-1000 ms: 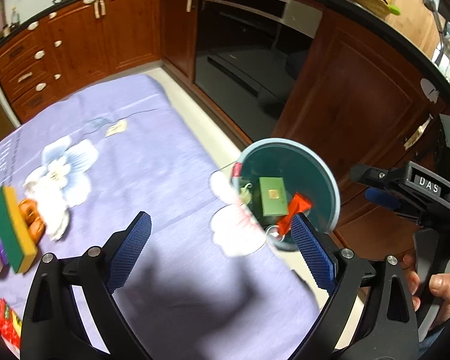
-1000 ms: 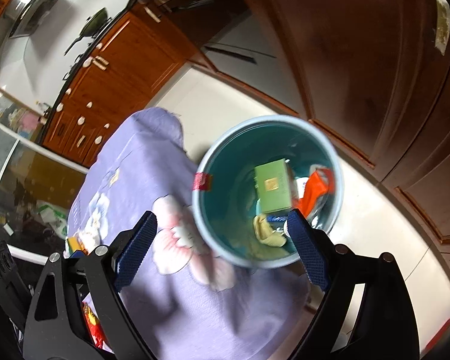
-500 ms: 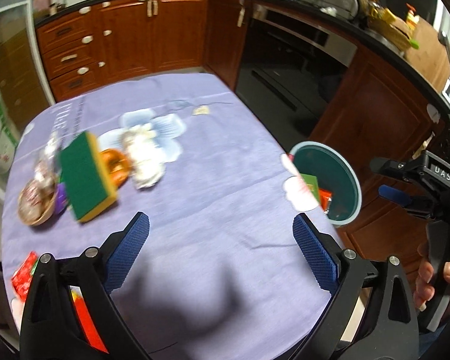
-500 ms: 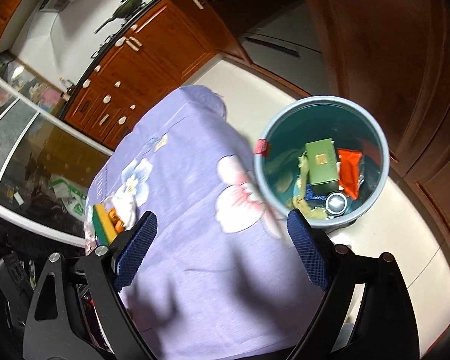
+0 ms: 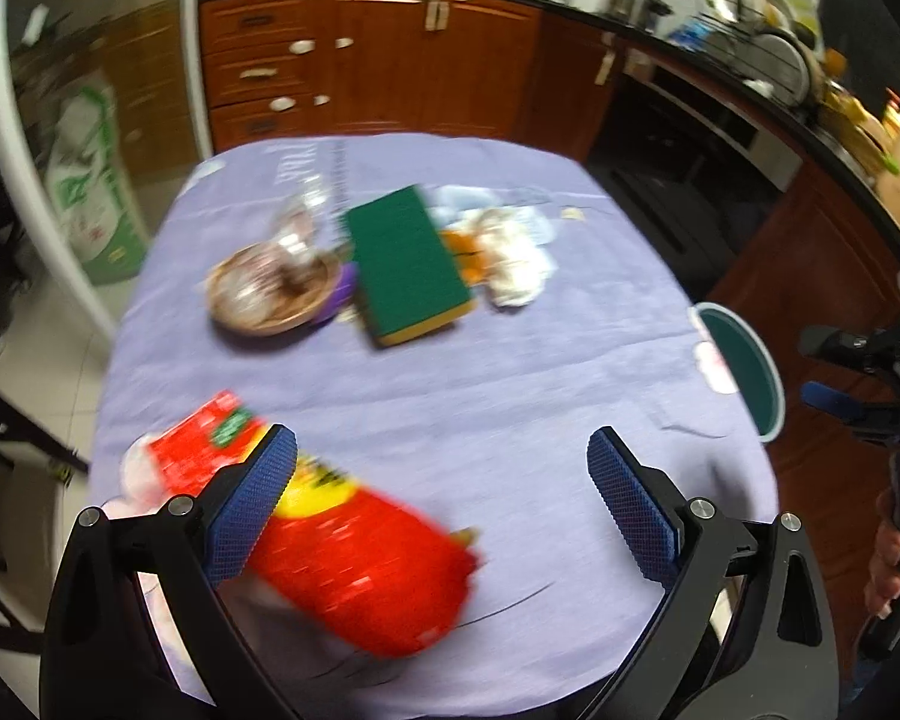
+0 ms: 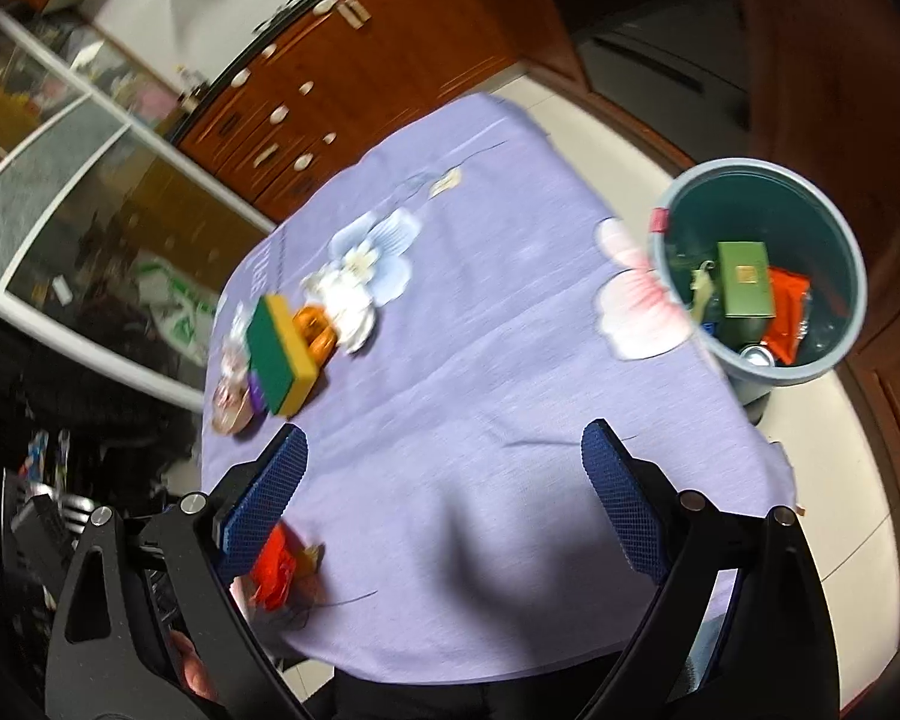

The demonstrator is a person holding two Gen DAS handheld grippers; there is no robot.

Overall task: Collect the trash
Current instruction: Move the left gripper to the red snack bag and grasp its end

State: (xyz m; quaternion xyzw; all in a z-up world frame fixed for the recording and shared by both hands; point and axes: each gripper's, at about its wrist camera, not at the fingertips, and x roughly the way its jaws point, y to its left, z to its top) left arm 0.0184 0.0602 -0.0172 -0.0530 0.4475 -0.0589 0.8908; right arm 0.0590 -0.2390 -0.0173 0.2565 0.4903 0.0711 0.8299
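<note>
Here the left gripper (image 5: 441, 507) is spread wide with nothing between its blue pads, hanging above the near edge of the purple tablecloth (image 5: 510, 372). At about eight o'clock from it lies a red snack wrapper (image 5: 354, 564), crumpled and glossy with a yellow patch, partly behind the left pad; it looks the likeliest next pickup. Further out at eleven o'clock sit a green-and-yellow sponge (image 5: 408, 267), a brown bowl (image 5: 264, 294) and a crumpled white tissue (image 5: 516, 264). The right gripper (image 6: 444, 501) is likewise wide and empty. The blue trash bin (image 6: 852, 300) stands off the table's edge at two o'clock, presumably for short drops, already holding a green box (image 6: 744, 279) and an orange wrapper (image 6: 786, 312).
</note>
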